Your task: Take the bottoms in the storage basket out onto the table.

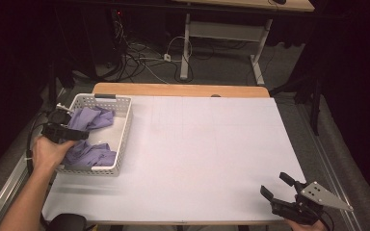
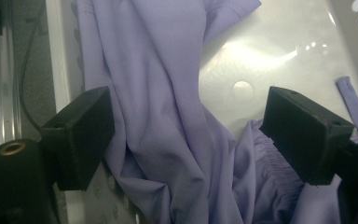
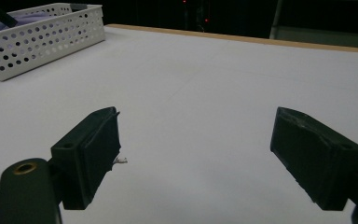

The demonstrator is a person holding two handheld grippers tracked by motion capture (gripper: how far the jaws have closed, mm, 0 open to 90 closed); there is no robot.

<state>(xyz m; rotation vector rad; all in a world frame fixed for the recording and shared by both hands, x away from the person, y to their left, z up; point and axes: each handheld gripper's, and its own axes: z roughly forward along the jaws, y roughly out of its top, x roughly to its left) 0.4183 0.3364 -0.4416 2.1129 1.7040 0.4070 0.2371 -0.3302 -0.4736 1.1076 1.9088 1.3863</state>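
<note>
Left claw (image 2: 186, 135) gapes over lilac cloth (image 2: 168, 116) in the basket (image 1: 123, 139), seemingly ungripped; right claw (image 3: 196, 158) wide, empty.

The high view is looking forward and down over the table (image 1: 197, 144). The left gripper view is peering closely into the white basket (image 2: 307, 42), which the right gripper view is facing from low and well apart (image 3: 37, 42).

Lilac cloth (image 1: 90, 136) – crumpled in white basket (image 1: 123, 137)
</note>
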